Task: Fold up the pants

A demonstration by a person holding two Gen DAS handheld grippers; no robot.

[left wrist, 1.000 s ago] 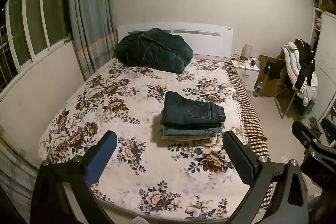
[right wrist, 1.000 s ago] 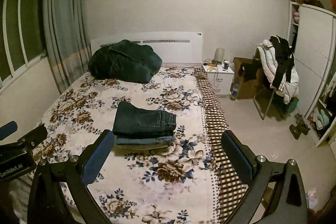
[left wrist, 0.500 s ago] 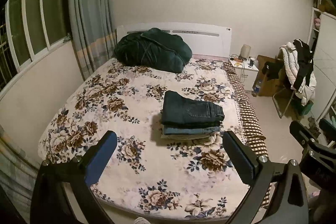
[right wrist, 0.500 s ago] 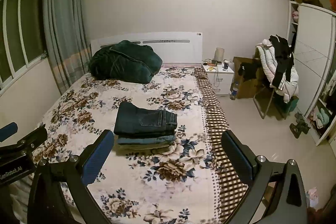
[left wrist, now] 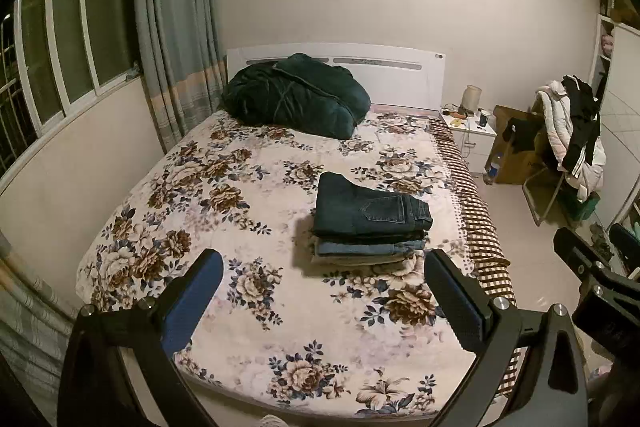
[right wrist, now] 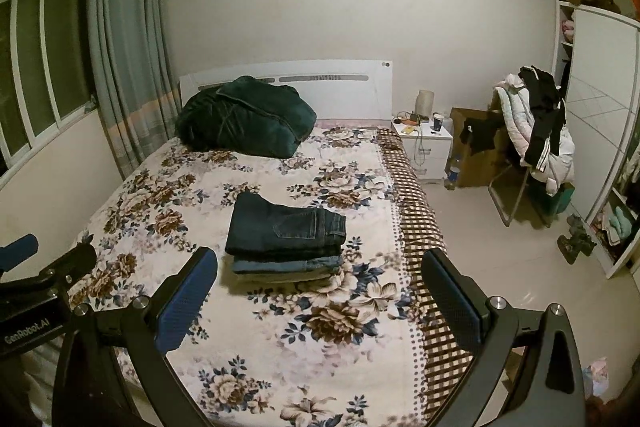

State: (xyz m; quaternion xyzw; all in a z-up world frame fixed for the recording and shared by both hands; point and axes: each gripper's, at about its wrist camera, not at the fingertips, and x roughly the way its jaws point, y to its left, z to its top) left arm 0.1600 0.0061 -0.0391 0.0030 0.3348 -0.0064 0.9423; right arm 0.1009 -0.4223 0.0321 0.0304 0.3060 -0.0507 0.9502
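Observation:
A stack of folded pants (left wrist: pixel 370 223) lies on the floral bedspread (left wrist: pixel 240 211), dark jeans on top, lighter pairs under them. It also shows in the right wrist view (right wrist: pixel 286 239). My left gripper (left wrist: pixel 322 279) is open and empty, held back from the foot of the bed, well short of the stack. My right gripper (right wrist: pixel 320 277) is open and empty too, at a similar distance. Each gripper shows at the edge of the other's view.
A dark green quilt (left wrist: pixel 294 95) lies by the white headboard (left wrist: pixel 400 75). A white nightstand (right wrist: pixel 426 143) stands right of the bed. A chair with clothes (right wrist: pixel 532 143) and a wardrobe (right wrist: pixel 600 131) stand at the right. Curtains (left wrist: pixel 172 39) and window are at the left.
Both grippers have drawn slightly back and up from the bed. The stack of pants has not moved. Both grippers stay open.

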